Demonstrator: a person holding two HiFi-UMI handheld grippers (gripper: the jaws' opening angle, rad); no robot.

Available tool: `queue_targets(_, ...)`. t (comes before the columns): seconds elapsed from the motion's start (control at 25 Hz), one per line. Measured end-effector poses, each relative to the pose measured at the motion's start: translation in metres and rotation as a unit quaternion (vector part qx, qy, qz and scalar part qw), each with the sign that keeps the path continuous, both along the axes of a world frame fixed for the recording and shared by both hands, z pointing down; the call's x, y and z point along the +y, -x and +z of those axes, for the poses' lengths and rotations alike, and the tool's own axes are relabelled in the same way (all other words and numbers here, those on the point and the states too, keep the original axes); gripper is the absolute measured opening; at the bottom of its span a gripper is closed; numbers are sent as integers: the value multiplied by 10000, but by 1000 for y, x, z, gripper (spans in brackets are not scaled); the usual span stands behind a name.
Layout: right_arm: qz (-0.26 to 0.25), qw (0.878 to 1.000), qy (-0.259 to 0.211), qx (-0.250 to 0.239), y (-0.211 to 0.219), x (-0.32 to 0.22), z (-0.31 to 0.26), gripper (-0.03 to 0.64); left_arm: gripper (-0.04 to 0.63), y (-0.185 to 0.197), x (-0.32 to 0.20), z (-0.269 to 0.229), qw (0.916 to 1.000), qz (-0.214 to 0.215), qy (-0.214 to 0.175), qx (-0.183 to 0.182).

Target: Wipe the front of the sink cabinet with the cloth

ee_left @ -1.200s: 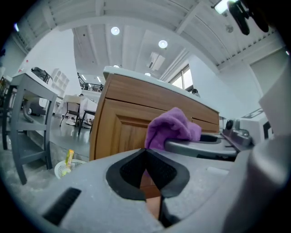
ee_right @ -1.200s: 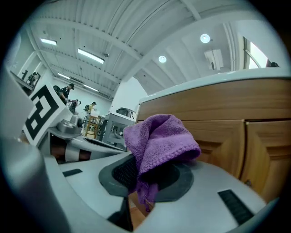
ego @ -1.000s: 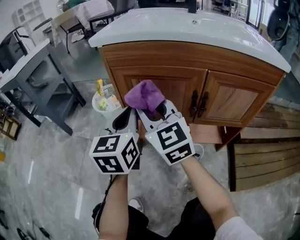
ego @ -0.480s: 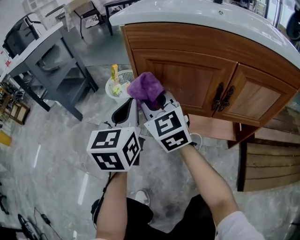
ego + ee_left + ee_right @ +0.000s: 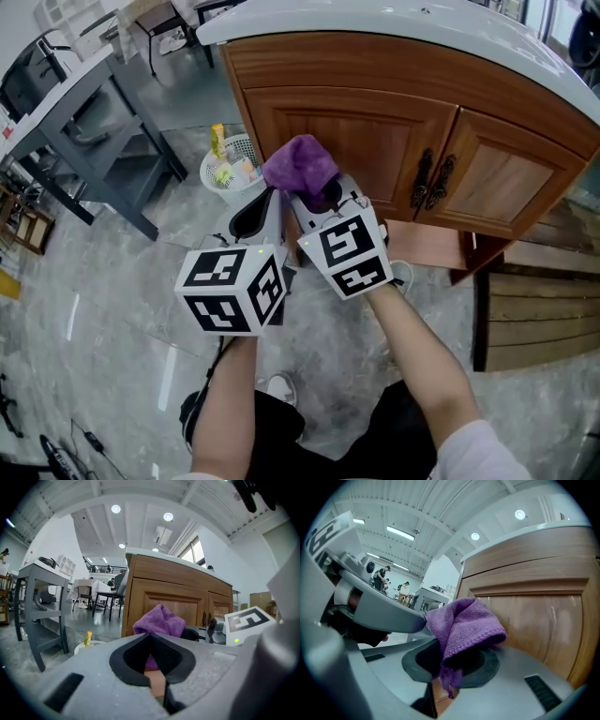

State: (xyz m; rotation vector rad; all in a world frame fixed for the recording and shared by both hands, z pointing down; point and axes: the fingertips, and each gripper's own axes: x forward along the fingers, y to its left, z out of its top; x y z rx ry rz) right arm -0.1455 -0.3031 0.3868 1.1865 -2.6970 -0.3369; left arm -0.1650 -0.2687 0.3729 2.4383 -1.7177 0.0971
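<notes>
The purple cloth (image 5: pixel 300 164) is bunched up in my right gripper (image 5: pixel 316 200), which is shut on its lower end. It is held up just in front of the left door (image 5: pixel 352 127) of the wooden sink cabinet; I cannot tell whether it touches the wood. In the right gripper view the cloth (image 5: pixel 464 620) stands over the right gripper (image 5: pixel 452 658) with the door panel (image 5: pixel 543 616) close behind. My left gripper (image 5: pixel 253 214) sits beside it on the left, shut and holding nothing. From the left gripper (image 5: pixel 151 634) view, the cloth (image 5: pixel 159 620) shows beyond the jaws.
A white sink top (image 5: pixel 394 23) overhangs the cabinet. Two dark handles (image 5: pixel 429 180) sit where the doors meet. On the floor left of the cabinet stands a white basket (image 5: pixel 228 167) with bottles. A grey table (image 5: pixel 84 112) is farther left, wooden slats (image 5: pixel 534 319) at the right.
The head view has swung, so the cabinet sits differently in frame. Both grippers stay side by side with the cloth before the left door, edging slightly up.
</notes>
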Motion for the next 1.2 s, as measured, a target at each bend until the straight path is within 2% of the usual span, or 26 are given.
queue_targets(0.6, 708, 9975, -43, -73, -88, 20, -7, 74, 6, -71, 7, -9, 9980, 619, -140, -13)
queue_targets(1.2, 1337, 9905, -100, -302, -174, 43, -26, 74, 6, -150, 17, -4, 9908, 1340, -188, -69)
